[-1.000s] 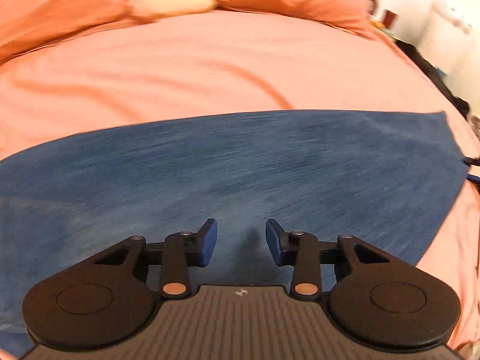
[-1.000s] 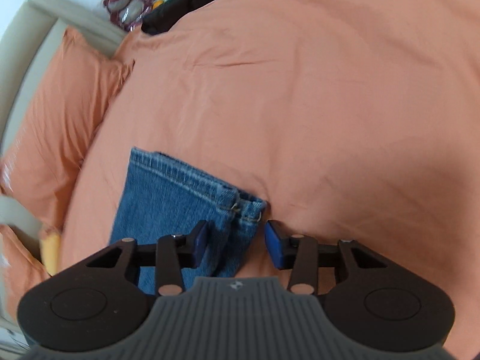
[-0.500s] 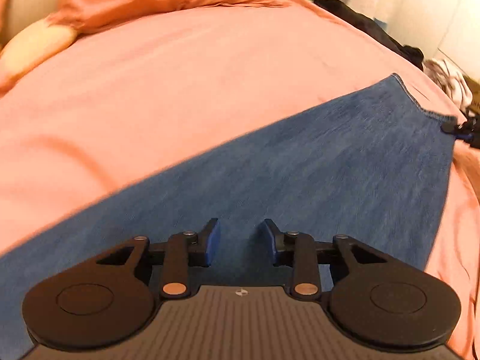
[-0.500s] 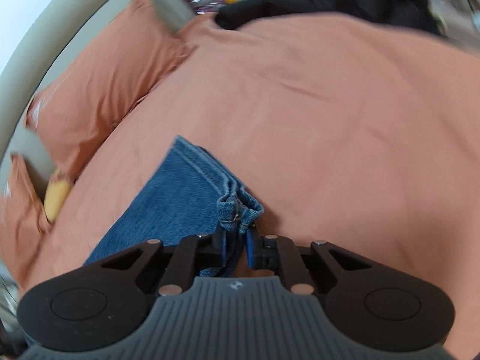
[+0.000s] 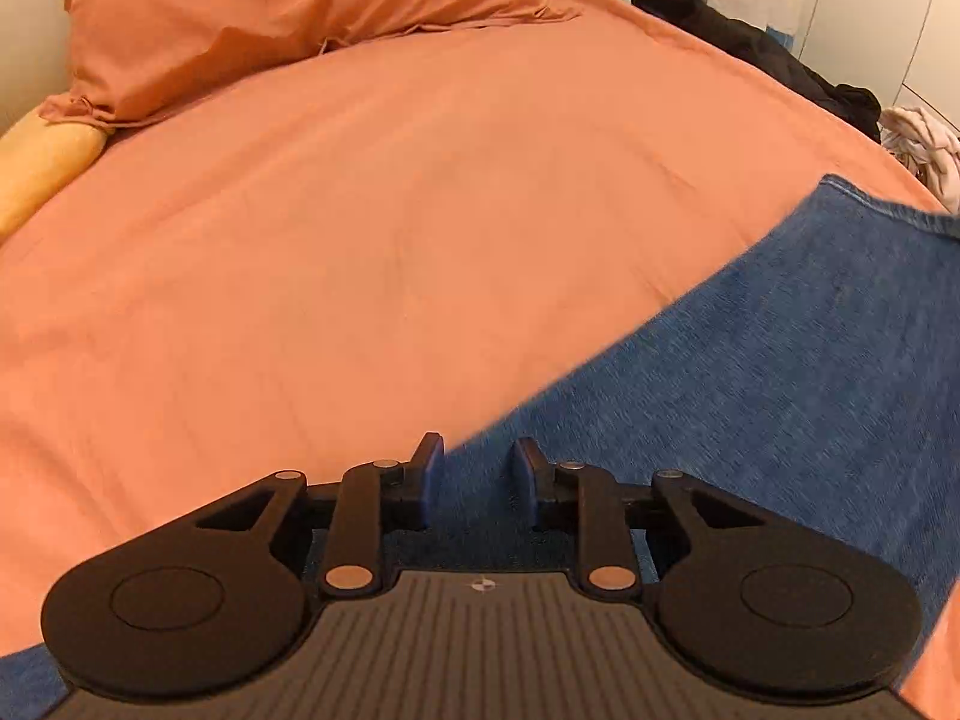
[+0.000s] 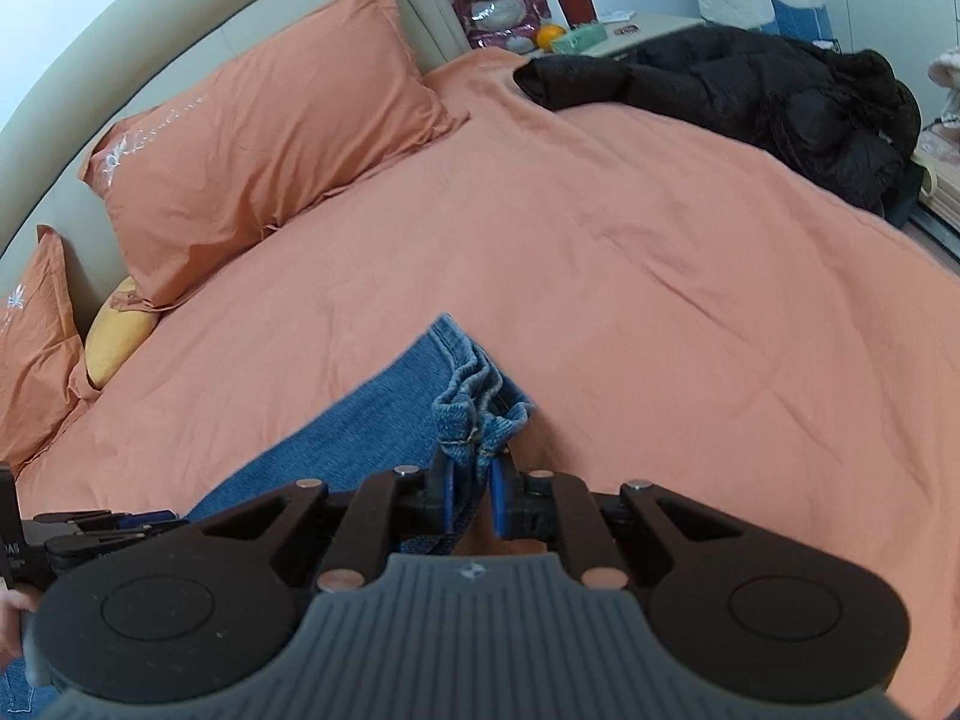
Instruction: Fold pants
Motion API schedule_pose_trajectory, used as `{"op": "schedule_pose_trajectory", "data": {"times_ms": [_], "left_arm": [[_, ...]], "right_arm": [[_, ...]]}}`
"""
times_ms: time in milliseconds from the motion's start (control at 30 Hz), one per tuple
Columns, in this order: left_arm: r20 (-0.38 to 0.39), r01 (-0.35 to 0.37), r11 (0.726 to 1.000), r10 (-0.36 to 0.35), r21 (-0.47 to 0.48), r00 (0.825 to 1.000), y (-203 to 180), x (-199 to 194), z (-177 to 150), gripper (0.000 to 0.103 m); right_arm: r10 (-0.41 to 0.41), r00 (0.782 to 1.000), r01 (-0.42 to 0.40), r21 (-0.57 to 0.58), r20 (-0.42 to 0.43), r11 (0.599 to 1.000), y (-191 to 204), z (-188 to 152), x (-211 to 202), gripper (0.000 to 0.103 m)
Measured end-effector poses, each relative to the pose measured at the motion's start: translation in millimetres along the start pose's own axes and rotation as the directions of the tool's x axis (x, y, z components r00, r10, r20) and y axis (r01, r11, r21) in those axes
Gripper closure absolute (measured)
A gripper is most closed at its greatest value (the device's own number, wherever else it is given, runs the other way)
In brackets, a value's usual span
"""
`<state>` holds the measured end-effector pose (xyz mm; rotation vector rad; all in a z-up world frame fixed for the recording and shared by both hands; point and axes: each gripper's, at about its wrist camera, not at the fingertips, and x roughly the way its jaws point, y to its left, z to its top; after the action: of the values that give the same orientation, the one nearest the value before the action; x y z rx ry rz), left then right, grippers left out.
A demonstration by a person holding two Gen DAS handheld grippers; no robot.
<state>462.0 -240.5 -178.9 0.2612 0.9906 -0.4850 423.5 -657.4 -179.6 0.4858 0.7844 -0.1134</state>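
Observation:
Blue denim pants (image 5: 780, 360) lie on the orange bed sheet (image 5: 360, 240). In the left wrist view my left gripper (image 5: 476, 480) is open, low over the pants' long edge, with denim between and below its fingers. In the right wrist view my right gripper (image 6: 470, 495) is shut on the bunched hem corner of the pants (image 6: 474, 414), lifting it off the sheet; the leg (image 6: 360, 420) trails back to the left. The left gripper also shows at the far left of the right wrist view (image 6: 90, 531).
Orange pillows (image 6: 258, 138) and a yellow cushion (image 6: 117, 333) lie at the headboard. A black jacket (image 6: 750, 90) lies at the bed's far right edge. A nightstand (image 6: 624, 36) holds a plush toy, an orange and a cup. Pale clothes (image 5: 921, 144) lie off the right side.
My right gripper closed on the hem corner and raised it. My left gripper swung left, from the middle of the denim to its edge, still open.

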Motion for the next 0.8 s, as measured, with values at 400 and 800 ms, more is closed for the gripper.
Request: {"op": "schedule_pose_trajectory", "data": {"times_ms": [400,800], "left_arm": [[-0.052,0.208,0.976,-0.204,0.070,0.977,-67,-50,-82,0.080],[0.027,0.304,0.952,-0.304,-0.020,0.952,-41,-140,-134,0.083]], "right_arm": [[-0.005,0.999,0.010,-0.108,0.051,0.994,61,12,-51,0.097],[0.113,0.987,-0.062,-0.388,0.110,0.919,221,-2,-130,0.097]]}}
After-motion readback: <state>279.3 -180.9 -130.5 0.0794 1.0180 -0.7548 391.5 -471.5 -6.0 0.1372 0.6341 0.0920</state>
